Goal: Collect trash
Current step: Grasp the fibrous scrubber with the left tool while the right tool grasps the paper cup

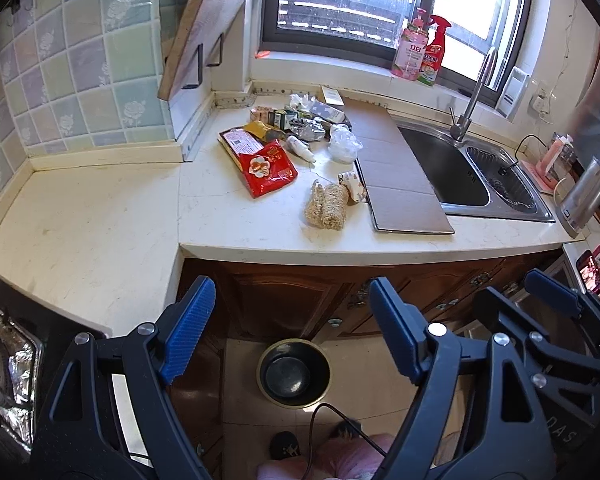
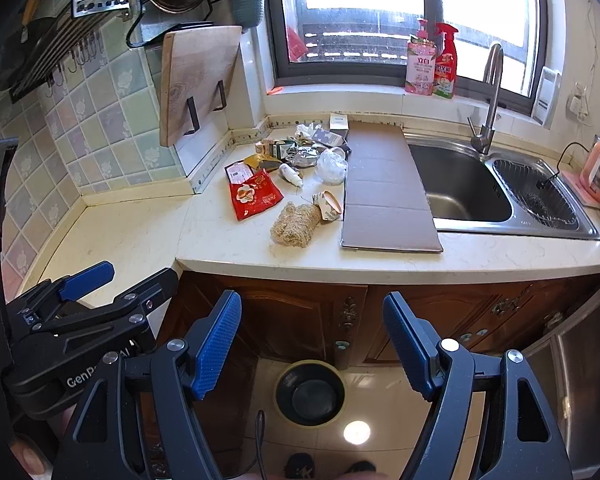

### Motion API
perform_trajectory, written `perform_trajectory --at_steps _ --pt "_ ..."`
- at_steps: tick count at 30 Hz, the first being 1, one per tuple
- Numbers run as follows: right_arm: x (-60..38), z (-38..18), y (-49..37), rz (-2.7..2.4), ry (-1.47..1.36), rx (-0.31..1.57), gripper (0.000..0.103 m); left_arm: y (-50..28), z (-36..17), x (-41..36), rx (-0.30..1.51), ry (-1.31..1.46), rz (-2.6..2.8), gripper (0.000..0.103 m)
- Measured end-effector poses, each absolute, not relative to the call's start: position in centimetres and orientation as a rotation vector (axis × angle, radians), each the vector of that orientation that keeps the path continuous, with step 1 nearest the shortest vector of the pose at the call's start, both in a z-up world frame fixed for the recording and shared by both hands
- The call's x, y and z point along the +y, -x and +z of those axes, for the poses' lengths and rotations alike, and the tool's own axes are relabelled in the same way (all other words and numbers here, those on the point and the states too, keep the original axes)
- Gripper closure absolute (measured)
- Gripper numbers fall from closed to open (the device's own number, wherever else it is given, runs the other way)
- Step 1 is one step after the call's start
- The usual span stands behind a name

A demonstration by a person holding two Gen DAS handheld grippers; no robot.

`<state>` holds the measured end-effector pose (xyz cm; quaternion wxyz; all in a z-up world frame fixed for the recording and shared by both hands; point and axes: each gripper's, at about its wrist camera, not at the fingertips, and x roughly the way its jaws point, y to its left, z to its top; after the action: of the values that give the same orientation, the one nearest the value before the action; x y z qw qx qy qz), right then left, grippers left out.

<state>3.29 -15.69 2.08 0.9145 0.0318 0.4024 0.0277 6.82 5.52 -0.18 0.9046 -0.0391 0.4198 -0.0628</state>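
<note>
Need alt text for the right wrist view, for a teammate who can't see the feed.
The right gripper hangs open and empty over a dark bin on the floor, facing a countertop strewn with trash: a red packet, crumpled foil, a plastic bag. The left gripper, also open, shows at left.

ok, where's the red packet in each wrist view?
Left wrist: red packet lies on the counter, centre of frame, just left of the straw-coloured scrubber.
Right wrist: red packet sits left of centre, again just left of the scrubber.
Shared landmark: the brown board beside the sink.
</note>
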Motion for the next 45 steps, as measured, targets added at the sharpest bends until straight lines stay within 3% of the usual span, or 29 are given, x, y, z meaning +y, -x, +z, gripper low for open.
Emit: perform_trajectory --at_steps 14,25,36,40,42,45 --pt "-21.2 -2.4 -17.1 0.124 -0.141 0.927 0.028 -20.3 -4.5 4.1 1.008 0.164 -0.086 0.025" --pt "-26.0 -8.4 -30.9 0.13 -0.104 1.027 0.03 -32.0 -12.2 -1.1 1.168 0.168 -0.11 0.025" --pt "-28.3 -13.6 -35.0 0.157 -0.158 1.099 0.031 -36.5 -18.5 -4.0 1.304 0.146 -0.149 0.026" --pt "-28.1 -14.3 -35.3 0.172 -0.162 1.106 0.031 -37.0 -19.0 -4.6 1.293 0.127 -0.143 0.033" --pt "-28.0 -14.5 -35.6 0.185 -0.16 1.104 0.031 -37.1 -19.1 -4.8 1.291 0.121 -0.138 0.044" --pt "-27.5 -14.8 -35.9 0.209 -0.161 1.109 0.031 -37.0 -18.8 -4.8 1.296 0.139 -0.148 0.051"
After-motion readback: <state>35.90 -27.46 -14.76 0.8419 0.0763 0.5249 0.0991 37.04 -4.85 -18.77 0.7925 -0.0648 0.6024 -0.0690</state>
